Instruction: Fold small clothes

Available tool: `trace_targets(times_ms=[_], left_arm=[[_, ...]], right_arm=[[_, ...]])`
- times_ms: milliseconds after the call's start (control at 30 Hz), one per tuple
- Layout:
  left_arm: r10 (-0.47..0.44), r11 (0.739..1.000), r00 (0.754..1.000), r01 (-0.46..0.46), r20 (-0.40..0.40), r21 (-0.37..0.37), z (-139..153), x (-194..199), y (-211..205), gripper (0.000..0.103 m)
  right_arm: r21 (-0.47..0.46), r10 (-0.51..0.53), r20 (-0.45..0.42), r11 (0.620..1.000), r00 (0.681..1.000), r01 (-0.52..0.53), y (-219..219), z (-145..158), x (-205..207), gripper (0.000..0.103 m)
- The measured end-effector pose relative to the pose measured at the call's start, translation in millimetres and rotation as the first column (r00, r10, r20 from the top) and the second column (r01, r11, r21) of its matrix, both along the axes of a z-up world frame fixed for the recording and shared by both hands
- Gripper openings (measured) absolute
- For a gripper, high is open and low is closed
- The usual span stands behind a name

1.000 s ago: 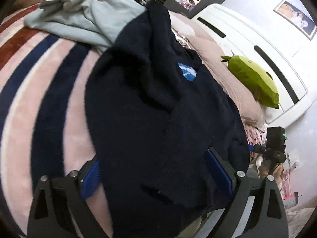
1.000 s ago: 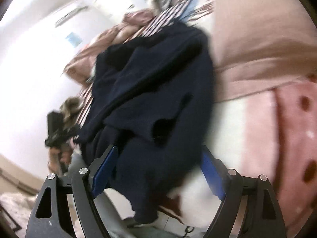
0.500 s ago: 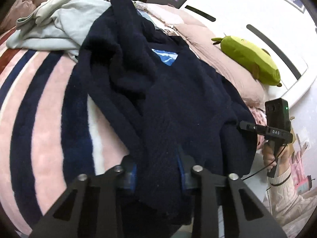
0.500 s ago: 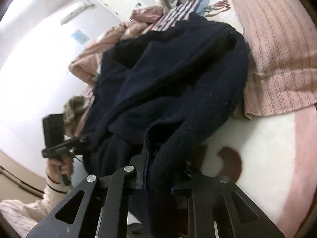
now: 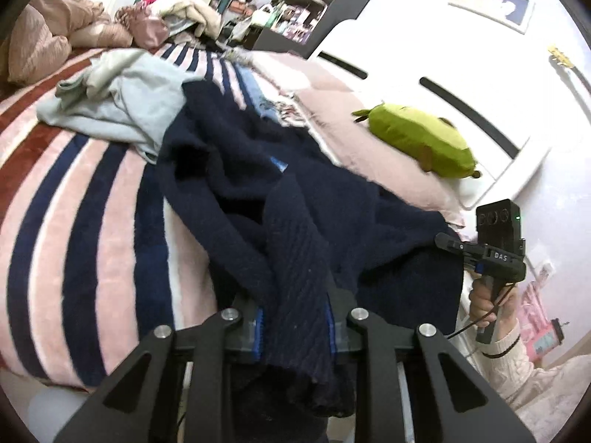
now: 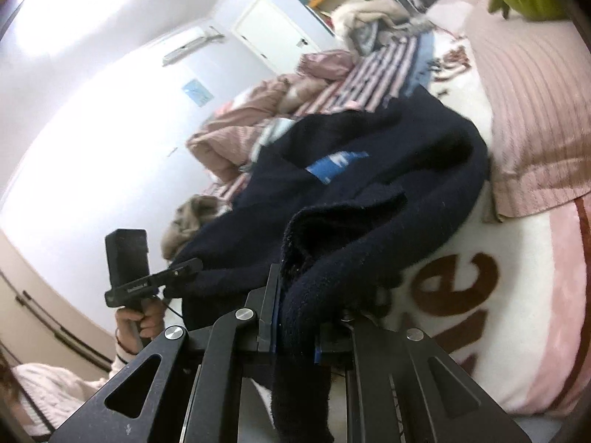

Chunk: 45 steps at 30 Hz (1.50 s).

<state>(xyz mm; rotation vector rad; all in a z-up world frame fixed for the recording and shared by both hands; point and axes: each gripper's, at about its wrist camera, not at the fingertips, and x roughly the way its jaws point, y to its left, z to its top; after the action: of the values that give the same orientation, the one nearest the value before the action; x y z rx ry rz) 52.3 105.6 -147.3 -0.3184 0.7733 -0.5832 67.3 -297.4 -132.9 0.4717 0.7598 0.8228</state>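
Note:
A navy knit sweater with a small blue patch lies crumpled on the striped blanket. In the left wrist view, my left gripper has a thick ribbed fold of the sweater between its blue pads; its jaws are closing and the pads press the cloth. My right gripper is shut on another edge of the same sweater, which bunches up over its fingers. Each view shows the other gripper at the sweater's near edge: the right gripper and the left gripper, each in a person's hand.
A pale grey-green garment lies crumpled beyond the sweater on the left. A green plush toy rests on a pink pillow against the white headboard. More bedding and clothes pile up at the far end.
Both grippers went from wide open around the sweater's edge to closed on it. Both have risen, pulling the gripped folds up off the bed.

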Motion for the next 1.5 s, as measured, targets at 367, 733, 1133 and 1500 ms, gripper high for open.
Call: trace_targets(times_ms=[367, 733, 1133, 1500], left_arm=[[0.062, 0.998, 0.991, -0.06, 0.118, -0.023, 55.1, -28.5, 14.8, 0.02], [0.173, 0.972, 0.985, -0.171, 0.006, 0.163, 16.5, 152.7, 22.7, 0.022], [0.09, 0.983, 0.981, -0.059, -0.171, 0.176, -37.9, 227.6, 14.6, 0.045], [0.107, 0.972, 0.99, -0.084, -0.094, 0.218, 7.8, 152.4, 51.7, 0.079]], right_arm=[[0.051, -0.067, 0.086, 0.997, 0.994, 0.063, 3.0, 52.3, -29.7, 0.007], [-0.104, -0.22, -0.034, 0.971, 0.975, 0.216, -3.3, 34.2, 128.6, 0.007], [-0.2, -0.205, -0.248, 0.967, 0.947, 0.157, -5.3, -44.5, 214.9, 0.029], [-0.239, -0.159, -0.128, 0.963, 0.979, 0.125, -27.1, 9.9, 135.1, 0.061]])
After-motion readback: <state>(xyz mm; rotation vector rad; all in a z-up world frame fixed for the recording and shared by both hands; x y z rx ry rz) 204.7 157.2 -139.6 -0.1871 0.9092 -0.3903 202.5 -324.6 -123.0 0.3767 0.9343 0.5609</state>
